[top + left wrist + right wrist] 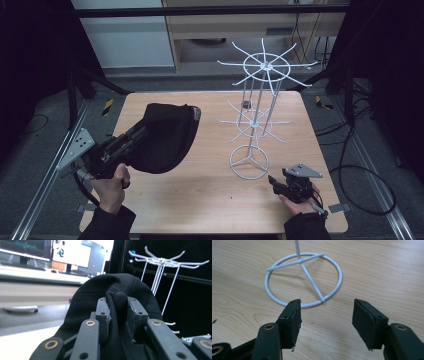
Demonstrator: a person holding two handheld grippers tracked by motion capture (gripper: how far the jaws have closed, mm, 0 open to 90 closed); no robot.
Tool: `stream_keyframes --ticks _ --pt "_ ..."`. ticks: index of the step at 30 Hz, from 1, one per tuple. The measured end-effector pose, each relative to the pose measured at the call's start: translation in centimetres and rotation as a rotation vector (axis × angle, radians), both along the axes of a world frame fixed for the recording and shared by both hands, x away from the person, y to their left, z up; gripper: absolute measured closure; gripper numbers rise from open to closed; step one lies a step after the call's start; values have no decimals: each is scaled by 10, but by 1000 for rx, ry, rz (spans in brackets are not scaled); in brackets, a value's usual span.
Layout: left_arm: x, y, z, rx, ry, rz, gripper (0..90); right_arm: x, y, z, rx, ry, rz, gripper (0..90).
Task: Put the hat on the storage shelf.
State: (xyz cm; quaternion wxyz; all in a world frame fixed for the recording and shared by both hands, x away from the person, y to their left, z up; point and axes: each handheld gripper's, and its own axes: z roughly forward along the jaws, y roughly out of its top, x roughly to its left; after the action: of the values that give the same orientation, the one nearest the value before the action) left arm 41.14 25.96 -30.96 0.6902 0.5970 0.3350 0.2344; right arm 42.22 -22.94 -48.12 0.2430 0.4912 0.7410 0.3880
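Left gripper (pixel 117 312) is clamping the black cap (pixel 167 135) above the table (pixel 210 195); right gripper (pixel 325 320) is sitting wide open, empty, near the rack (pixel 255 120) base.

Wooden table (pixel 210 200); white wire rack (pixel 254 125) standing on it.

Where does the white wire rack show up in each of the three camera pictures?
High view: the rack stands right of centre on the table.
Left gripper view: its top arms are at upper right, behind the black cap.
Right gripper view: its ring base lies ahead of the open tongs.
Shared landmark: the ring base.
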Motion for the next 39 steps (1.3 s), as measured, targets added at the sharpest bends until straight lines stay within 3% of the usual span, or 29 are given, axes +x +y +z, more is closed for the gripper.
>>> stream_keyframes --ticks 23,30,39 --pt "20 -30 62 -168 -130 6 730 1 -1 0 0 -14 3 401" --pt "26 -40 78 -179 -155 0 730 1 -1 0 2 -14 2 399" --pt "35 -53 86 -192 -157 -24 730 1 -1 0 6 -11 2 398"
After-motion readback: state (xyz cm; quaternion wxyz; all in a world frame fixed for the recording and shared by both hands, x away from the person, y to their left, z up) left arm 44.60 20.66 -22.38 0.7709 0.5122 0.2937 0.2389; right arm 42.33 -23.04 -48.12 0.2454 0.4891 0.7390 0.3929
